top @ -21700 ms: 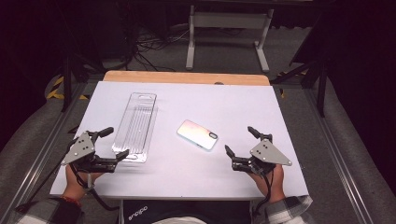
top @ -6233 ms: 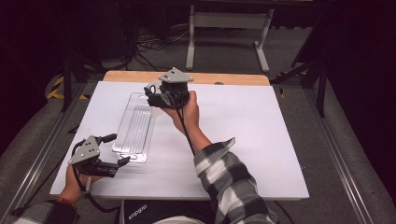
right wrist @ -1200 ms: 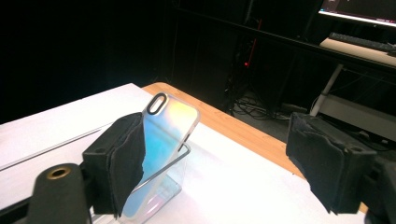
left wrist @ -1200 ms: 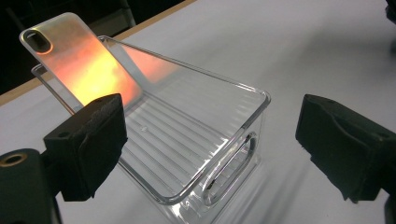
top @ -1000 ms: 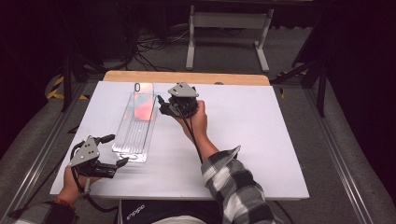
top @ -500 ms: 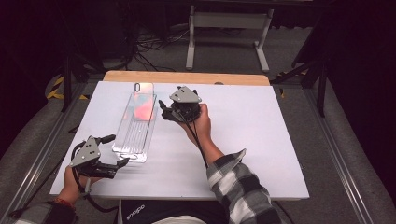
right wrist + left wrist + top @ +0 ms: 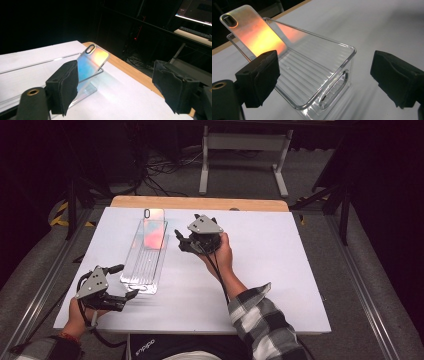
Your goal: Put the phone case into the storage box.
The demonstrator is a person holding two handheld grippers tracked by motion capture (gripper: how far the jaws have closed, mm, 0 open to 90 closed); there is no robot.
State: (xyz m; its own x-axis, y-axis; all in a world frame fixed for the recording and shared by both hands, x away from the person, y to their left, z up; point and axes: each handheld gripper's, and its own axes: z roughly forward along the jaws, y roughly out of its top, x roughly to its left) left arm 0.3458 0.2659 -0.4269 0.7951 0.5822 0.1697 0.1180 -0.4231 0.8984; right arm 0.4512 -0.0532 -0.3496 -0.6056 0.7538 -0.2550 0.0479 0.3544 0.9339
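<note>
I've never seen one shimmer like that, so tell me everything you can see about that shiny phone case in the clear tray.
The phone case is a thin rounded rectangle with an iridescent, glossy back that glows orange, pink and blue. A dark oval camera cutout sits near its top corner. It looks like plastic. It stands tilted at the far end of the clear plastic tray, its lower end inside the tray and its top leaning on the far rim and sticking out above it. Neither gripper touches it.

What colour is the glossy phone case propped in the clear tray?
Iridescent orange-pink glossy phone case, clearest in the left gripper view.
</note>
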